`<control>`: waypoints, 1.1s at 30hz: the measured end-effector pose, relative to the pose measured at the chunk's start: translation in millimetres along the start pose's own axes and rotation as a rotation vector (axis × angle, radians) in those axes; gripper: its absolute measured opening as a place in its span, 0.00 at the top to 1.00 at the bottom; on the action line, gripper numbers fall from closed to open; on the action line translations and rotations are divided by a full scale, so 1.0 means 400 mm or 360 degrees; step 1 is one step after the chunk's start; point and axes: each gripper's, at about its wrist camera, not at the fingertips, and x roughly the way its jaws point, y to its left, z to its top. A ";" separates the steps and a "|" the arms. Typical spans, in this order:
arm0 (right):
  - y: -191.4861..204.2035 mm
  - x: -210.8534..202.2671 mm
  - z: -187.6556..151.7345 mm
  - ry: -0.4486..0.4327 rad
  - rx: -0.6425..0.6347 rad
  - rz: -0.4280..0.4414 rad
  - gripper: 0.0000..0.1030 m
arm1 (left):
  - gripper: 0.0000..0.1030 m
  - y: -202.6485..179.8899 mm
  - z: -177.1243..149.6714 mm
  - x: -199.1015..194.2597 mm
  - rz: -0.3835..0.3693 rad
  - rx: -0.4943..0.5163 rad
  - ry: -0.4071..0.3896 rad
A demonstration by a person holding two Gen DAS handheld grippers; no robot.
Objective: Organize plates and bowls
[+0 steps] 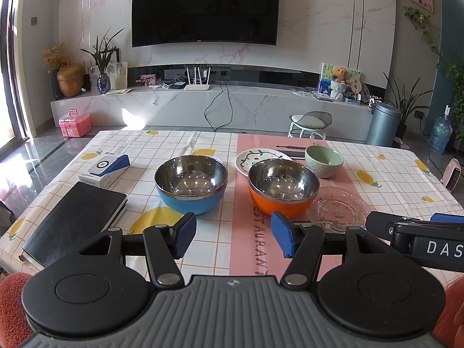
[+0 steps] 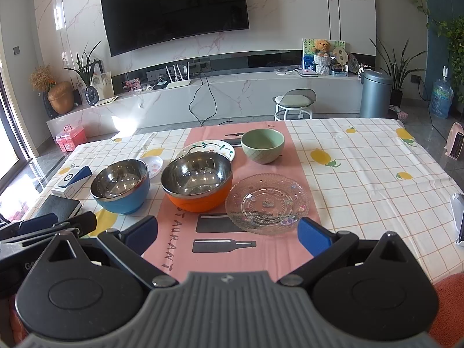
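Both tongs hang released and empty over the counter's [image 2: 377, 174] near edge: left tongs [image 1: 233, 236], right tongs [image 2: 229, 233]. Blue bowl [image 1: 191, 188] and orange bowl [image 1: 282, 187] sit side by side, glass plate [image 2: 268, 203] touching the orange one. Likely first step: grip one steel rim squarely, lift clear, nest.

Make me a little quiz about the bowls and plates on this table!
1. How many bowls are on the table?
2. True or false: the left gripper is holding the blue bowl.
3. Which dish lies nearest the right gripper: A) green bowl, B) clear glass plate, C) painted plate?

Key: 1. Three: blue, orange bowl, green. 2. False; it is open and empty. 3. B.
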 end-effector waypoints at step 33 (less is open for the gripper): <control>0.032 0.244 0.103 0.0063 -0.0082 0.0096 0.26 | 0.49 0.066 0.094 0.215 -0.0159 -0.0398 0.0176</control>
